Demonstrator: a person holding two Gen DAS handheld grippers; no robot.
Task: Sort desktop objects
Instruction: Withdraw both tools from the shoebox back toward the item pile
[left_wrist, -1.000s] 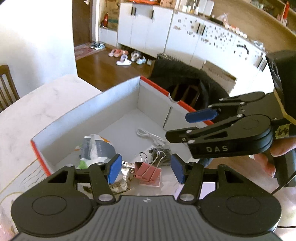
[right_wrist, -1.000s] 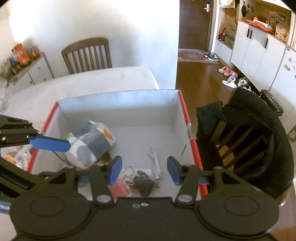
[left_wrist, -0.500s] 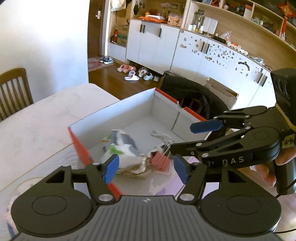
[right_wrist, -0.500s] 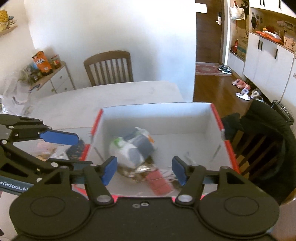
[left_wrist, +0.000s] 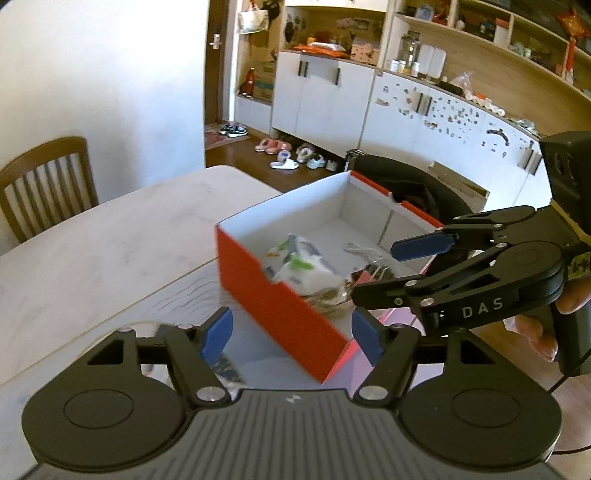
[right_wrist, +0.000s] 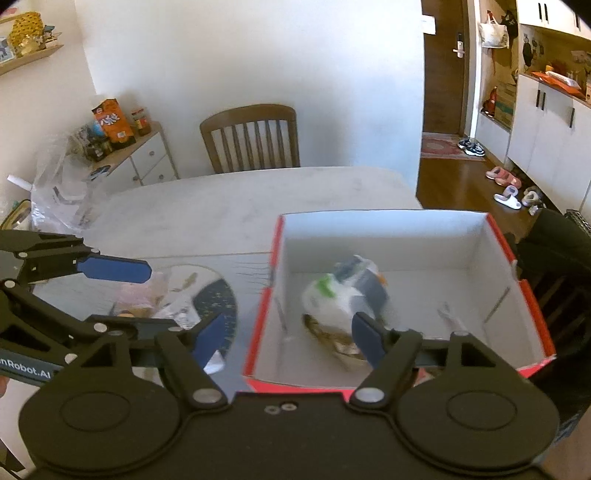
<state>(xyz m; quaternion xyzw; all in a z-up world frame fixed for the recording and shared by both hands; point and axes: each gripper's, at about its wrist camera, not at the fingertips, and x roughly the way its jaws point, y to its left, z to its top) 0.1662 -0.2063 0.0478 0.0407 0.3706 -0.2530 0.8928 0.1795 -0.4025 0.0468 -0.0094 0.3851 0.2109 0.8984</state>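
We saw both tools empty, jaws opening: the left tool (left_wrist: 290, 338) near the red box (left_wrist: 280, 306), the right tool (right_wrist: 286, 338) over its near wall. The box sat on the counter (right_wrist: 236, 201), a white packet (right_wrist: 341, 295) inside.

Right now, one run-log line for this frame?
left gripper: opening, empty | right gripper: opening, empty | red box: holds white packet

A wooden chair (right_wrist: 255, 136) is seen behind the table (right_wrist: 240, 199); slippers (left_wrist: 284, 157) are scattered below white cabinets (left_wrist: 325, 99)
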